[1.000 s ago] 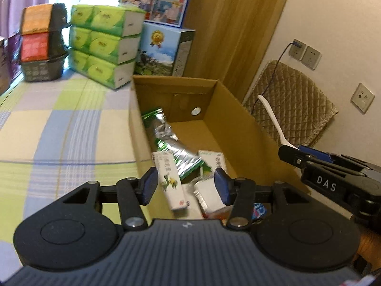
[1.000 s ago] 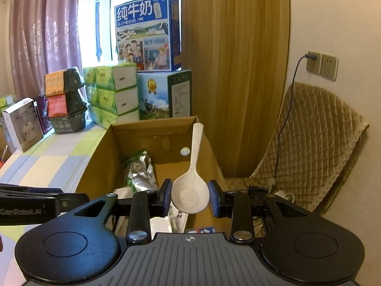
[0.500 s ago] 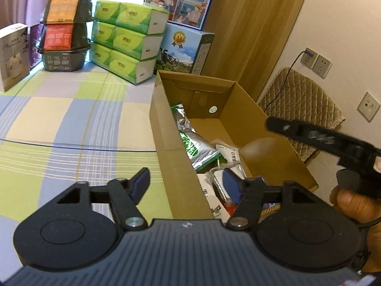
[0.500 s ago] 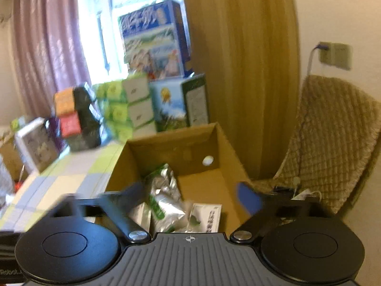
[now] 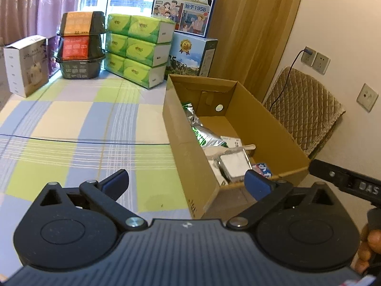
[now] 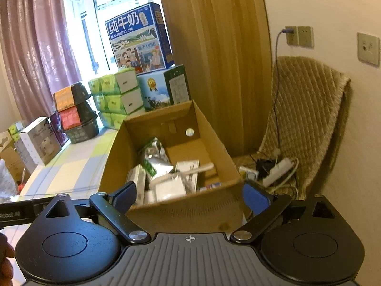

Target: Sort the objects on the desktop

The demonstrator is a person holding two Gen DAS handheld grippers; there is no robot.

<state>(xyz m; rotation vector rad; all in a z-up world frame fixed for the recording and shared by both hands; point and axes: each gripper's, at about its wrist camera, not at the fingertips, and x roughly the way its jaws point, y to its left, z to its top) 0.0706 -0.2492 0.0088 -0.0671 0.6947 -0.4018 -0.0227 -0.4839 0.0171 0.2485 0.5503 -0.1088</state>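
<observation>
Hovering by the cardboard box (image 5: 188, 157), left gripper (image 5: 187, 182) and right gripper (image 6: 189, 196) both fingers wide, empty | white spoon (image 6: 188, 171) lies inside the box atop packets | step: drop seems done | next: seek another item on the checked tabletop (image 5: 83, 128)

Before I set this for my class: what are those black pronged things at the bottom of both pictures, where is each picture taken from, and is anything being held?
There is no robot. A person holds a two-finger tool in each hand, each carrying a camera looking along its fingers. One picture looks from the left tool, the other from the right tool. Both are open and hold nothing. Ahead, on a checked cloth, stands a cardboard box holding a silver-green pouch, small packets and a white spoon. Tissue packs are stacked behind.
</observation>
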